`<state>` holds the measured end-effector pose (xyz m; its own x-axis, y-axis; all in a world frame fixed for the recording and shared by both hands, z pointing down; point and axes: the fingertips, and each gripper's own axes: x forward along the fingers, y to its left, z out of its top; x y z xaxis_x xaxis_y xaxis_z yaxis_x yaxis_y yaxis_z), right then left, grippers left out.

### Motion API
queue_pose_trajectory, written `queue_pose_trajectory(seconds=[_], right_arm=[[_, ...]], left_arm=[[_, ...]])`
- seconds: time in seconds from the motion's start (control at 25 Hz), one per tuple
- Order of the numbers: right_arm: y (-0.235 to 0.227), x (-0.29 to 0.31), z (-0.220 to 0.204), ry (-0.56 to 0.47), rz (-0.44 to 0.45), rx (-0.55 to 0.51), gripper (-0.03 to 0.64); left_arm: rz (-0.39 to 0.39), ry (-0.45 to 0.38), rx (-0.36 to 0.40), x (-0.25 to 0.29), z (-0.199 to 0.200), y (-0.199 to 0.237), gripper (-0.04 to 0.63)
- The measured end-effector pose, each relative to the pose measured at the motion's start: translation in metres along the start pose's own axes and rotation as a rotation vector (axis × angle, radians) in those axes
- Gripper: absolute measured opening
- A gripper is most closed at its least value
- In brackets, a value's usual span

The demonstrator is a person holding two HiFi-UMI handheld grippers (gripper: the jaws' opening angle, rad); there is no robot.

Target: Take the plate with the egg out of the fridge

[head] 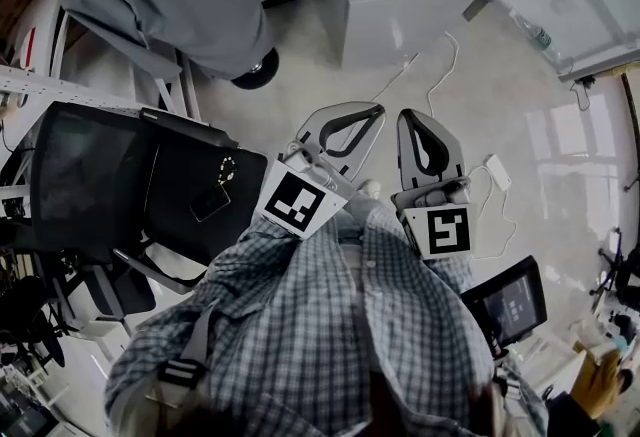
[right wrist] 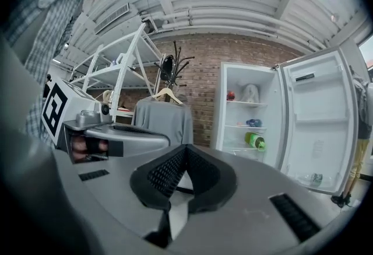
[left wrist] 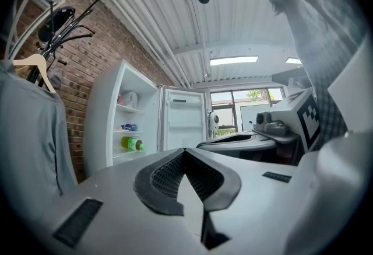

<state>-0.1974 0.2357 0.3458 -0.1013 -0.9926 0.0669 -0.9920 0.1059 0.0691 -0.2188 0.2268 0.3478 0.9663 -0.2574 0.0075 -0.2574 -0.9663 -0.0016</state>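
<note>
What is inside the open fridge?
In the fridge, top shelf: a red thing and a white thing; below, a blue item, then a green bottle on its side. The body of the right gripper covers the lower part. No plate or egg can be made out.

White fridge shelves (right wrist: 236,127) hold a green plastic bottle (right wrist: 254,141) lying sideways, with a small blue object (right wrist: 253,122) one shelf above.
</note>
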Motion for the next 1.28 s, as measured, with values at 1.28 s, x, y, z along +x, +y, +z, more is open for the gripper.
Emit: queue_pose_trajectory(seconds=[1.28], right_arm=[[-0.161, -0.036, -0.031, 0.005, -0.01, 0.001, 0.006]], left_arm=[[0.095, 0.016, -0.054, 0.127, 0.001, -0.038, 0.008]])
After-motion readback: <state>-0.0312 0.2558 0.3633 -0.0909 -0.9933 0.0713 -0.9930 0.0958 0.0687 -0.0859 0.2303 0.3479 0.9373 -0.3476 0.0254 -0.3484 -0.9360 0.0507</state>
